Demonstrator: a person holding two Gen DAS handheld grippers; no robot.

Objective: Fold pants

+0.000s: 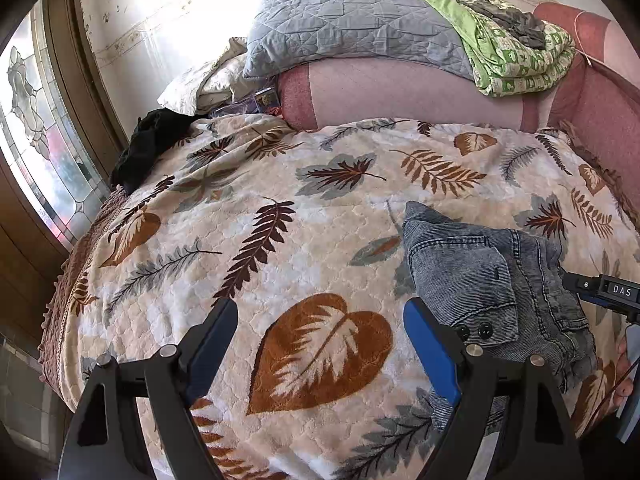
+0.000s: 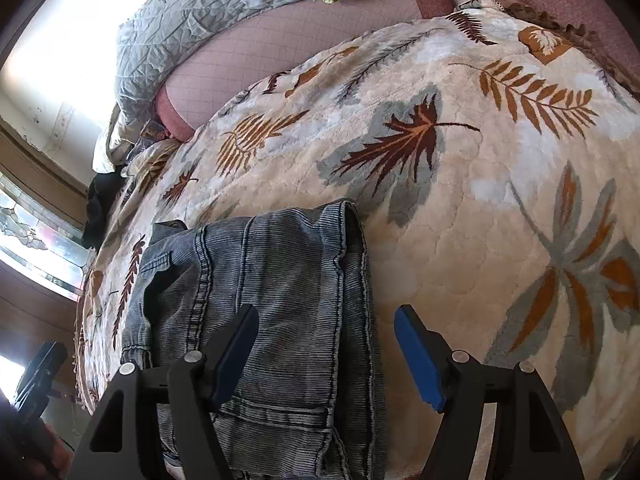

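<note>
Both grippers angle down over the bed: the left gripper (image 1: pixel 320 344) hangs above bare leaf-print blanket (image 1: pixel 280 240), jaws spread and empty, while the right gripper (image 2: pixel 326 352) sits spread over the right edge of the pants (image 2: pixel 272 280), gripping nothing. One pair of grey-blue pants lies folded on the blanket, its near end cut off below the frame. Two pocket buttons (image 1: pixel 474 331) show.

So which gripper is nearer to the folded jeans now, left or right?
Right. The right gripper hangs open directly over the jeans, at their right edge; the left gripper is open over the blanket, beside their left edge.
</note>
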